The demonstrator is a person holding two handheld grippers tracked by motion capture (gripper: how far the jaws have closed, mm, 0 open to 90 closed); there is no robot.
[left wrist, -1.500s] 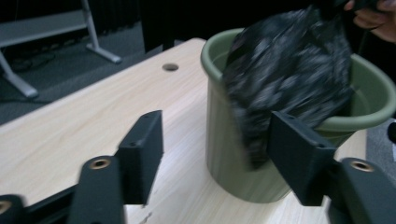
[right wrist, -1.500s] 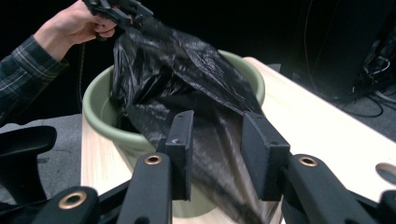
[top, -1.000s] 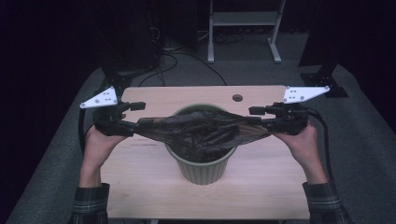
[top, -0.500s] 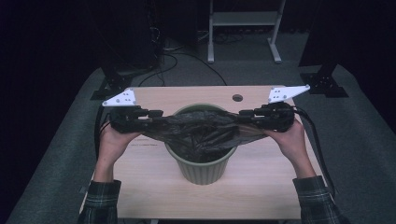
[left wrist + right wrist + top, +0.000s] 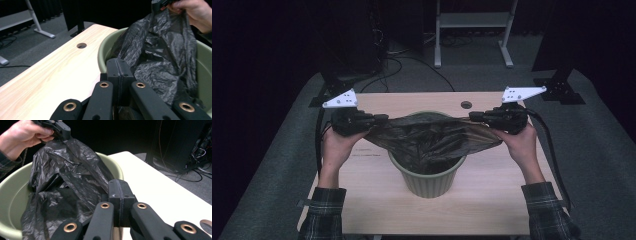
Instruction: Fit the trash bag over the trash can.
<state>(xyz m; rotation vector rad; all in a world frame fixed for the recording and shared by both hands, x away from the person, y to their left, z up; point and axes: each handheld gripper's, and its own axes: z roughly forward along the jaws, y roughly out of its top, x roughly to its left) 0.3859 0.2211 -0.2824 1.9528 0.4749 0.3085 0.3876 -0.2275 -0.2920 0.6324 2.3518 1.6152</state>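
black bag (image 5: 432, 137) stretched left-right over green bin (image 5: 428, 177) on counter (image 5: 377, 200); left gripper (image 5: 379, 119) and right gripper (image 5: 473, 116) fingers just closing, clamped on opposite bag edges, equally near rim.

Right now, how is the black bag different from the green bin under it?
The black bag is thin, crinkly and shiny; the green bin is smooth and stiff. The bag is held up and stretched wide between the left gripper and the right gripper, both shut on its edges, while the bin stands upright on the table. The bag spreads wider than the bin's rim. Both are open at the top, and the bag hangs down into the bin.
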